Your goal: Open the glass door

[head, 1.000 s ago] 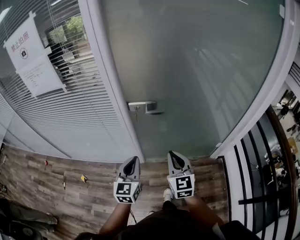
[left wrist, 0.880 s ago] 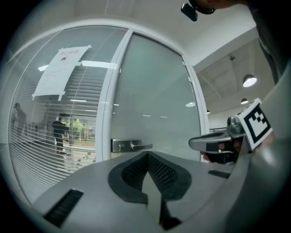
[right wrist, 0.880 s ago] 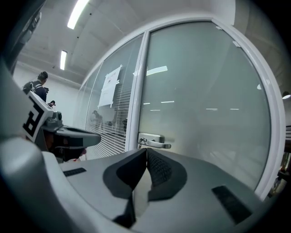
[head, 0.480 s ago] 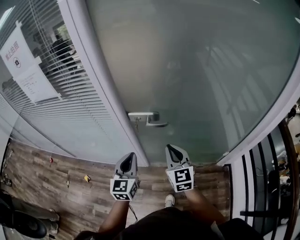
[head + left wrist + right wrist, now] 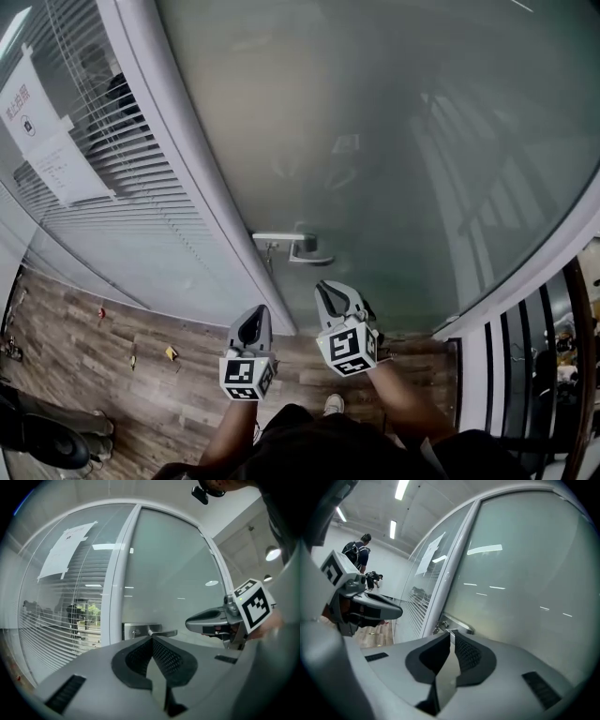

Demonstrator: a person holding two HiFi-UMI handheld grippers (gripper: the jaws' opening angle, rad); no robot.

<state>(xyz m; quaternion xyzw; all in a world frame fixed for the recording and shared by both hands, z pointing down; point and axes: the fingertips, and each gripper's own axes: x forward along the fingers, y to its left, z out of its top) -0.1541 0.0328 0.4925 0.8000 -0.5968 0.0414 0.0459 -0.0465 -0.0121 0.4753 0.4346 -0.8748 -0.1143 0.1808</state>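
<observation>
Lower-left of the door handle [image 5: 306, 249], the left gripper [image 5: 257, 312] trails with its jaws together on nothing. Just below the handle, the right gripper [image 5: 325, 287], likewise closed and empty, has drawn much nearer than 1 second ago. Behind the handle the glass door [image 5: 403, 141] appears closed, so the approach looks nearly done.

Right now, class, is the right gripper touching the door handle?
Apart. The left gripper view shows a clear gap between the right gripper tip and the free end of the door handle.
</observation>
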